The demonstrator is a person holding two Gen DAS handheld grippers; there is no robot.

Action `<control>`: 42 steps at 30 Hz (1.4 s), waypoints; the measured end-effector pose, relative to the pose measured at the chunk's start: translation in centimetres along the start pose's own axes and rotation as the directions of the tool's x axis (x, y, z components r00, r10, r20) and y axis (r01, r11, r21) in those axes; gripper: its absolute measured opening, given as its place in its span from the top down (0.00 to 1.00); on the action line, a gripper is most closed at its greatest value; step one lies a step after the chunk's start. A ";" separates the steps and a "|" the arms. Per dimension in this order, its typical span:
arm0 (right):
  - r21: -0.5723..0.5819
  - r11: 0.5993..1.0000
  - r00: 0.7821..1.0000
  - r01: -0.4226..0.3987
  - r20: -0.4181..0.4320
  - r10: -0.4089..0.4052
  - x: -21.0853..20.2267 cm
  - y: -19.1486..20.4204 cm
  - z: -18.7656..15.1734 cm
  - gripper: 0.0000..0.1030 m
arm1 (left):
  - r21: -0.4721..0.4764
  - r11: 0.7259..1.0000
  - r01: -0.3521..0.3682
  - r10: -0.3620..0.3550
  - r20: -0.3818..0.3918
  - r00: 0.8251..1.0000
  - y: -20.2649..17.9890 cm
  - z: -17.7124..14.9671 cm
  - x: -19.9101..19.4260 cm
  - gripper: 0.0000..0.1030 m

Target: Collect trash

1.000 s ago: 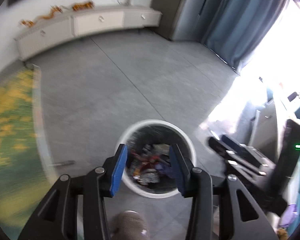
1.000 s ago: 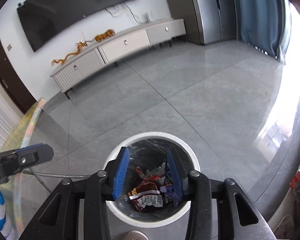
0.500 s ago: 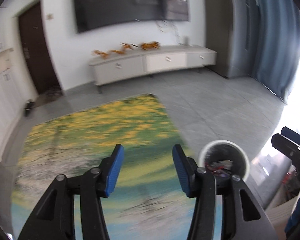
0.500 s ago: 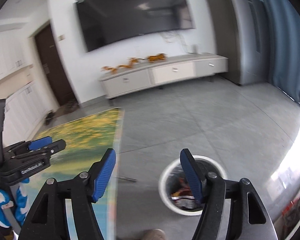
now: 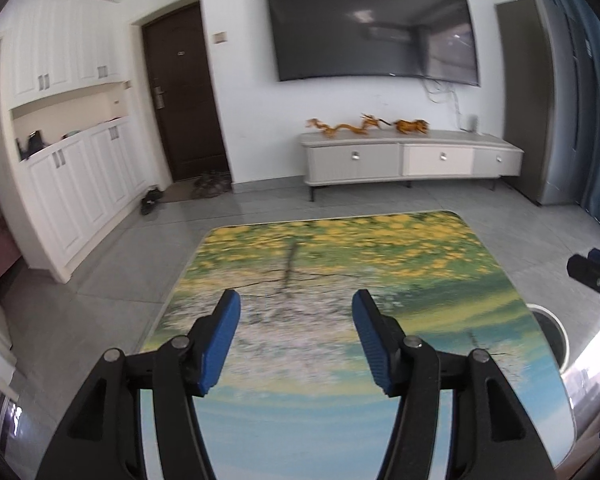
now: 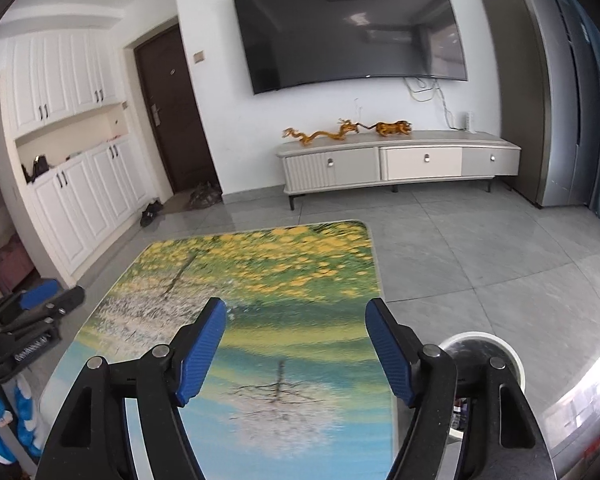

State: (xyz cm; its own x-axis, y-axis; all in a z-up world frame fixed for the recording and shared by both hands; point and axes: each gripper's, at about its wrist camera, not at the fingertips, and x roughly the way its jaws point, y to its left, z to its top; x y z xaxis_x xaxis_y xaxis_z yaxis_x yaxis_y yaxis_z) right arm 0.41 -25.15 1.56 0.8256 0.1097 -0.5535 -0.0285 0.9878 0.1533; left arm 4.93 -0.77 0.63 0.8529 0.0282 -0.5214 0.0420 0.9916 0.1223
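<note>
My left gripper [image 5: 296, 304] hangs over the near half of a table top [image 5: 340, 264] printed with yellow blossoms. Its blue-padded jaws are opening and hold nothing. Over the same table top [image 6: 260, 280], further right, my right gripper [image 6: 296, 306] is also opening with nothing between its fingers. The white round trash bin [image 6: 480, 335] stands on the floor by the table's right edge, partly behind my right finger. In the left wrist view only part of the bin's rim [image 5: 556, 332] shows. Each gripper shows in the other's view: the right gripper [image 5: 596, 276], the left gripper [image 6: 40, 304].
A grey tiled floor [image 6: 460, 248] runs to a low TV cabinet [image 5: 412, 160] with orange figurines under a wall TV [image 5: 372, 28]. At the left are a dark door [image 5: 180, 96], white cupboards [image 5: 80, 192] and shoes [image 5: 152, 200]. A blue-and-white object [image 6: 4, 428] sits at the lower left.
Both views swung up and left, from looking down into the bin to the table and the TV wall. The bin slid to the right edge. Both pairs of jaws stand wider.
</note>
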 end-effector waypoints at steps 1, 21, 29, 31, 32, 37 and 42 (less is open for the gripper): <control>-0.012 1.000 1.000 0.001 -0.005 -0.001 0.3 0.8 0.1 0.30 | -0.011 1.000 -0.006 0.006 0.004 1.000 0.7 -0.1 -0.2 0.45; -0.129 0.992 0.993 0.013 -0.115 -0.028 4.9 8.7 -2.1 0.21 | -0.103 0.995 0.007 -0.014 -0.064 0.998 6.7 -2.7 2.4 0.44; -0.170 0.985 0.972 0.043 -0.220 -0.081 9.0 8.3 -4.4 0.12 | -0.103 0.994 0.022 -0.034 -0.117 0.993 6.7 -3.4 4.1 0.44; -0.185 0.981 0.963 0.051 -0.250 -0.097 10.3 8.1 -5.3 0.09 | -0.100 0.995 0.021 -0.034 -0.130 0.991 6.6 -3.5 4.5 0.44; -0.193 0.980 0.959 0.055 -0.263 -0.105 10.9 7.9 -5.8 0.06 | -0.098 0.995 0.021 -0.034 -0.135 0.990 6.5 -3.6 4.7 0.44; -0.208 0.976 0.945 0.059 -0.305 -0.122 12.9 7.3 -7.5 0.00 | -0.088 0.996 0.026 -0.040 -0.165 0.986 6.0 -4.0 5.5 0.44; -0.211 0.976 0.941 0.056 -0.317 -0.122 13.7 6.8 -8.1 0.00 | -0.077 0.997 0.028 -0.043 -0.189 0.981 5.4 -4.3 6.2 0.44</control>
State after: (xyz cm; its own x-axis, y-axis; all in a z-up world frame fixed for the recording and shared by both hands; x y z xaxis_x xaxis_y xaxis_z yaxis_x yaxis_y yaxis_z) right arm 6.98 -16.03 -11.65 0.6014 0.0173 -0.7987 -0.1009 0.9934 -0.0544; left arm 8.24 5.35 -5.58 0.7363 0.0093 -0.6766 0.0260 0.9988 0.0421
